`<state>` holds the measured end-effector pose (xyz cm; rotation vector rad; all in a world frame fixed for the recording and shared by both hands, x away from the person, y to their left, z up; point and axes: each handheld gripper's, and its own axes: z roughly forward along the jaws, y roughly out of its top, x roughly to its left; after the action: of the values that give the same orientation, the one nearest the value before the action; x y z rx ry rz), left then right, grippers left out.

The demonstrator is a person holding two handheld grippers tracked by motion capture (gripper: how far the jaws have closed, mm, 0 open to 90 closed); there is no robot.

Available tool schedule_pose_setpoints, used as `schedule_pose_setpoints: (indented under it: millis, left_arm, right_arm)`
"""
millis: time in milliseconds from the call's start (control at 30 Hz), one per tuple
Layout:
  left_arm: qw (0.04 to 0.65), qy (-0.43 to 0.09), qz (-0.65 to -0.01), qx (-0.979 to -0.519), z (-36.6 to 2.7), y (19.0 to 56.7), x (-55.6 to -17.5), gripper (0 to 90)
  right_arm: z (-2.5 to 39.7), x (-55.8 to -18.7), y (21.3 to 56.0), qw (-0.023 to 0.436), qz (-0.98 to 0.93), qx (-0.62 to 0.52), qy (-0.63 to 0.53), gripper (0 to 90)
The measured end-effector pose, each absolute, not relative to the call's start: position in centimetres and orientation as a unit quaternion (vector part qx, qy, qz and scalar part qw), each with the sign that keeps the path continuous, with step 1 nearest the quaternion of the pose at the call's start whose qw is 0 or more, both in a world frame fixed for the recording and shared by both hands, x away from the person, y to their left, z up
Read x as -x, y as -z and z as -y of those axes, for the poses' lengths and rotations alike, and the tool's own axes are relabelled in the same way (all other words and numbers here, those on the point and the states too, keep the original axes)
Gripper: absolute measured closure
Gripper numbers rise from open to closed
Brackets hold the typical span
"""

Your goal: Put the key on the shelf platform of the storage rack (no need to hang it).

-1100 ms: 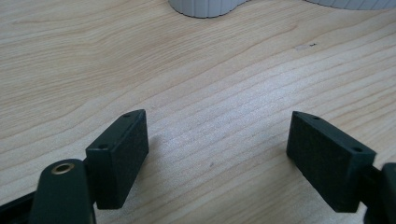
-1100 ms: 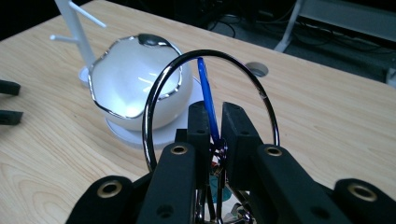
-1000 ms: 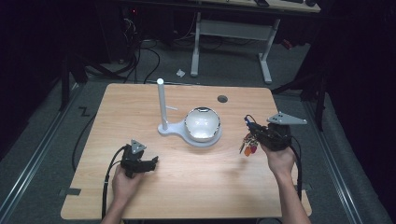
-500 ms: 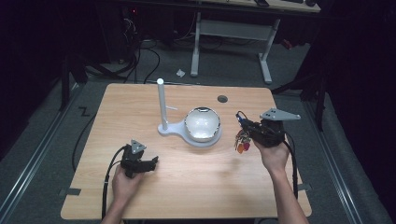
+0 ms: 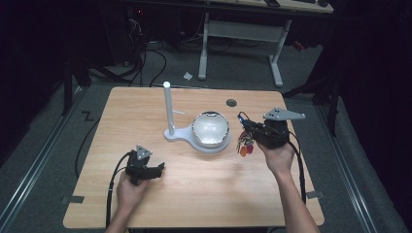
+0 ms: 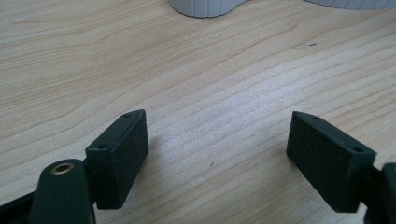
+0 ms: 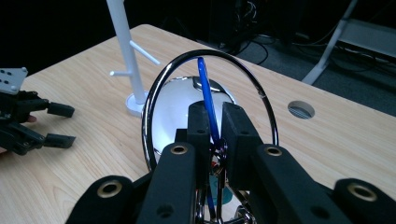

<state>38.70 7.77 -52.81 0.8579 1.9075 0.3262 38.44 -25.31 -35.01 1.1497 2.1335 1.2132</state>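
A white stand has an upright post (image 5: pixel 168 109) with short pegs and a shiny bowl (image 5: pixel 210 128) on its base. My right gripper (image 5: pixel 245 127) hovers just right of the bowl, shut on a bunch of keys (image 5: pixel 244 145) with red and orange tags hanging below. In the right gripper view the jaws (image 7: pixel 215 116) pinch a blue strip (image 7: pixel 204 84) inside a large chrome ring (image 7: pixel 212 51), with the post (image 7: pixel 125 51) beyond. My left gripper (image 5: pixel 160 169) rests on the table at front left, open and holding nothing (image 6: pixel 217 154).
The wooden table (image 5: pixel 301 194) has a round cable hole (image 5: pixel 231 102) behind the bowl. The stand's base edge (image 6: pixel 205 7) lies ahead of the left jaws. Dark floor, cables and another desk's legs (image 5: pixel 277 58) lie beyond the far edge.
My right gripper has carried the key bunch leftward, closer to the bowl. The left gripper has stayed where it was.
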Motion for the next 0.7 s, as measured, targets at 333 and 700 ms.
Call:
schedule_pose_setpoints:
  millis: [333,700]
  left_arm:
    - [0.490,-0.135,-0.785,-0.354,-7.8,52.8,-38.7,21.0]
    - [0.490,-0.134,-0.785,-0.354,-7.8,52.8,-38.7,21.0]
  right_arm:
    - [24.2,-39.2,34.8,0.206,-0.772,-0.403,-0.446,82.9]
    - [22.5,-40.4,34.3,0.199,-0.774,-0.391,-0.457,82.8]
